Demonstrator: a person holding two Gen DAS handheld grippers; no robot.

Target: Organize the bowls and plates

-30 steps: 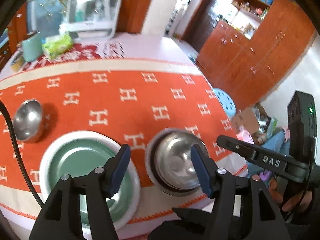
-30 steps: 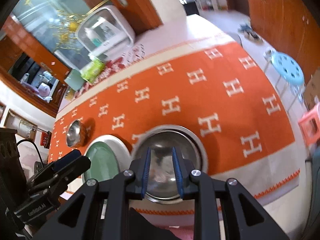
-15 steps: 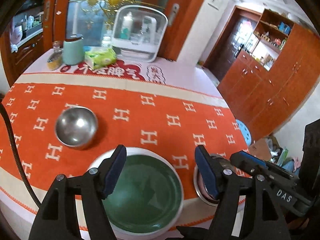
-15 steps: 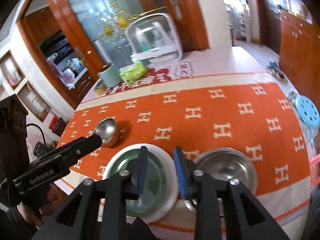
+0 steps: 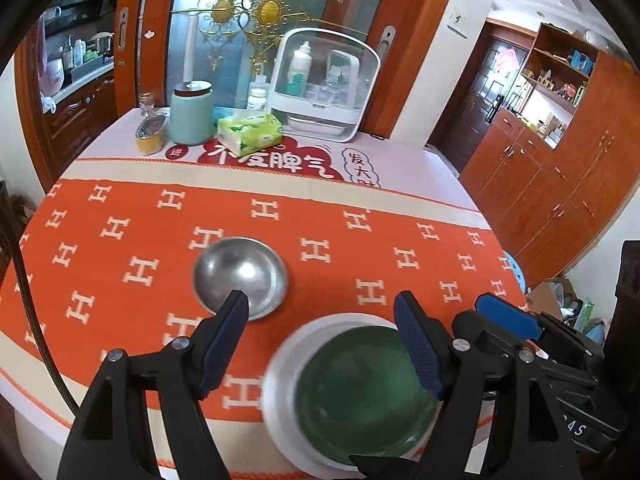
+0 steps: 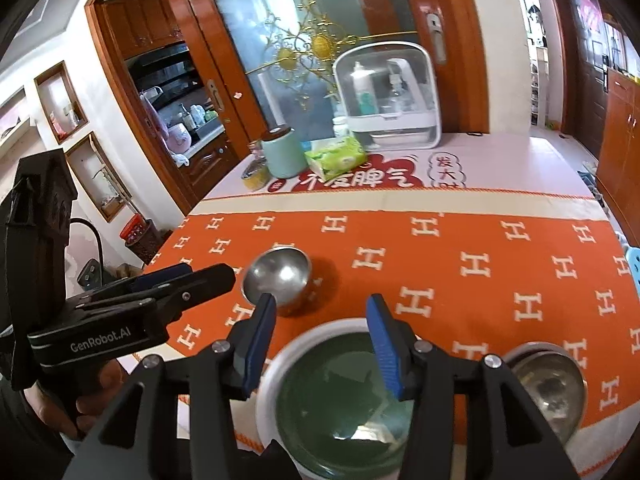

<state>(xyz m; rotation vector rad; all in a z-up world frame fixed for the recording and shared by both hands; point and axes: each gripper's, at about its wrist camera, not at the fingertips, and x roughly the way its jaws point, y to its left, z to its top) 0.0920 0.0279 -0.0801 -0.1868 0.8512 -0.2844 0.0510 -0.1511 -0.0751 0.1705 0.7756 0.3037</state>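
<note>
A: Why do both grippers hang over the near edge of the table?

B: The dishes sit there. The left gripper (image 5: 320, 312) and right gripper (image 6: 322, 320) are spreading wider, nothing between the fingers. The green plate (image 5: 360, 392) lies below them, the small bowl (image 5: 240, 276) just beyond it, and the big bowl (image 6: 548, 384) to its right.

A: And against a second ago?

B: Both views have swung from the big bowl toward the small one; the right gripper was nearly pressed together then.
</note>
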